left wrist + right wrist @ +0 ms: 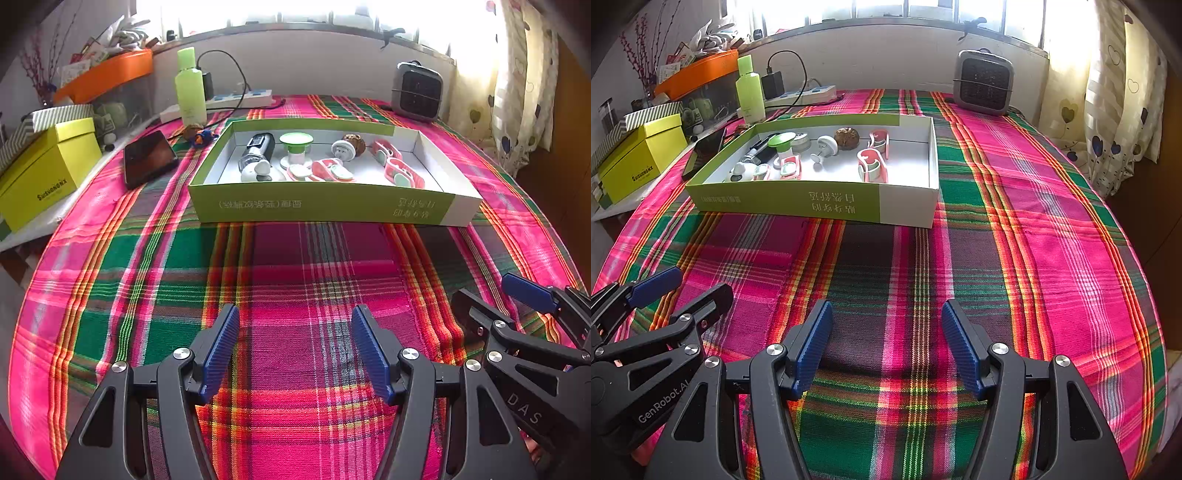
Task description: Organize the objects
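Plaid tablecloth (295, 280) is covering the whole table, pink, green and orange stripes. Green-and-white tray box (325, 206) is sitting on it toward the far side, long axis running left-right across the table, open top facing up, printed long wall facing the grippers.

Left gripper (295, 350) is hovering over bare cloth on the near side, jaws spread wide, gripping nothing, blue pads (221, 350) touching nothing. Right gripper (886, 350) is hanging just beside it, jaws equally wide apart, also empty, well short of the box. Each is showing at the edge of the other's view.

Everything small is lying inside the box: dark cylindrical device (256, 149) at the left end, lying with its long axis running front to back; green-topped spool (295, 146) standing upright next to it; white round piece (258, 171) in the near left corner; brown walnut-like ball (354, 144) near the far wall; red-and-white clips (402, 171) scattered along the middle and right.

Outside the box: grey heater (417, 90) at the far right, yellow-green box (44, 173) off to the left, green bottle (190, 88) upright at the back, black phone (149, 157) flat beside the tray's left end.
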